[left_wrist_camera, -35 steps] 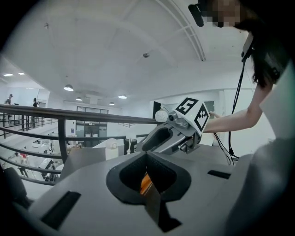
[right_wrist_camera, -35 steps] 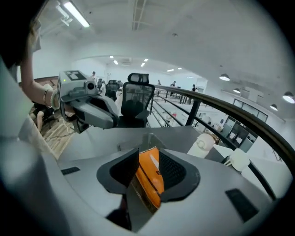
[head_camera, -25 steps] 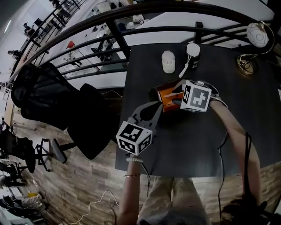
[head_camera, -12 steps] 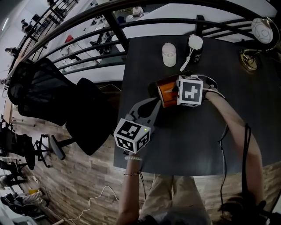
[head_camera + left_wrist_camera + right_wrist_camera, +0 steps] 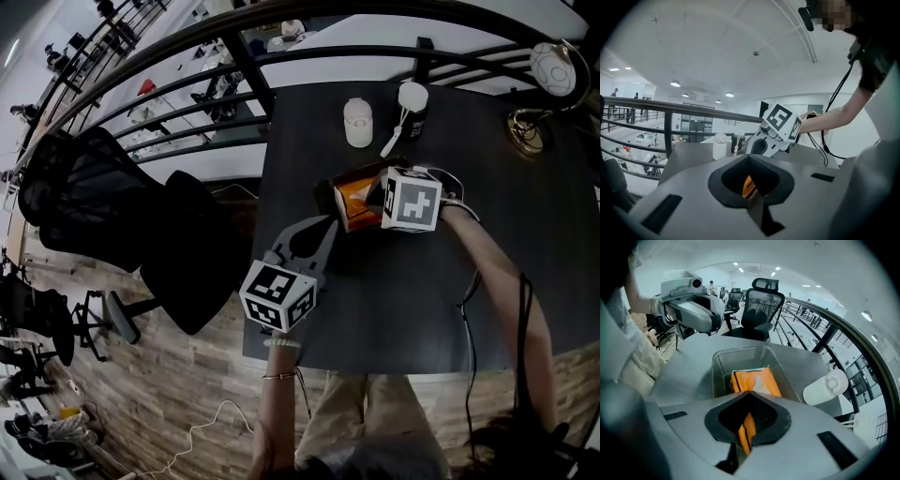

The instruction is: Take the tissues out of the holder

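A person stands at a dark table (image 5: 422, 300) with a two-jaw gripper in each hand, seen from a head camera looking steeply down. A clear plastic holder (image 5: 719, 366) sits near the middle of the table and an orange tissue pack (image 5: 752, 380) lies inside it. The right gripper (image 5: 749, 394) reaches down into the holder from the person's right, and its jaws are closed on the near end of the pack, so the orange wrapper shows pinched between them. The pack is still down between the holder's walls, not yet lifted. The left gripper (image 5: 749, 155) is at the holder's near left corner, its jaws drawn together with nothing clearly between them. It points at the holder, but whether its tips touch the wall is hard to tell from these views. A white bottle (image 5: 358, 125) stands further back on the table, well apart from the holder. The step in hand appears to be the grasp itself — the pack is caught and the pull comes next. That move likely calls for a straight upward lift by the right gripper, keeping its hold firm on the slippery wrapper. The light holder may rise along with the pack — the left gripper may need to steady it.
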Tool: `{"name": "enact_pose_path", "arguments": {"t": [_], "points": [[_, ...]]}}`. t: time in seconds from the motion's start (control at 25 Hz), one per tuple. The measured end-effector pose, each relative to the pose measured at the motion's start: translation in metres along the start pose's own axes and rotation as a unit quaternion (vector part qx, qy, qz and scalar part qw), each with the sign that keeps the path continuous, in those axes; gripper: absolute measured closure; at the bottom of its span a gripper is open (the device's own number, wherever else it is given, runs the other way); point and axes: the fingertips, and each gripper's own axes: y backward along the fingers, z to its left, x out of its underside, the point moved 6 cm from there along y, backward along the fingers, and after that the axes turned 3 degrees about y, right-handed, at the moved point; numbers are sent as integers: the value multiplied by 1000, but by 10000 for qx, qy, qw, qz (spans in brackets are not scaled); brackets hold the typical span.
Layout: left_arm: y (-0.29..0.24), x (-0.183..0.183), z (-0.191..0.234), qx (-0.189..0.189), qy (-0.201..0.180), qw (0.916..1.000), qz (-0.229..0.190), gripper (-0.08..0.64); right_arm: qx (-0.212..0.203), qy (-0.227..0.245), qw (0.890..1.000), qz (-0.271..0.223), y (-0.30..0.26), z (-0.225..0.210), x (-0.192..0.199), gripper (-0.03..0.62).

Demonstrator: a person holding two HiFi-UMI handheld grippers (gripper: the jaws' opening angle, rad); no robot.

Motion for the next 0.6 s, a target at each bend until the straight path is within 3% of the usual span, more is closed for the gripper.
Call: {"name": "enact_pose_path", "arguments": {"t": [0.36, 0.6], "points": [[13, -27, 2, -14, -187, 9996, -214, 552, 510, -426, 9933, -940, 45, -15, -18, 575], [30, -45, -2, 50, -350, 9985, -427, 552, 905, -598, 9858, -1281, 86, -10, -32, 575]]}}
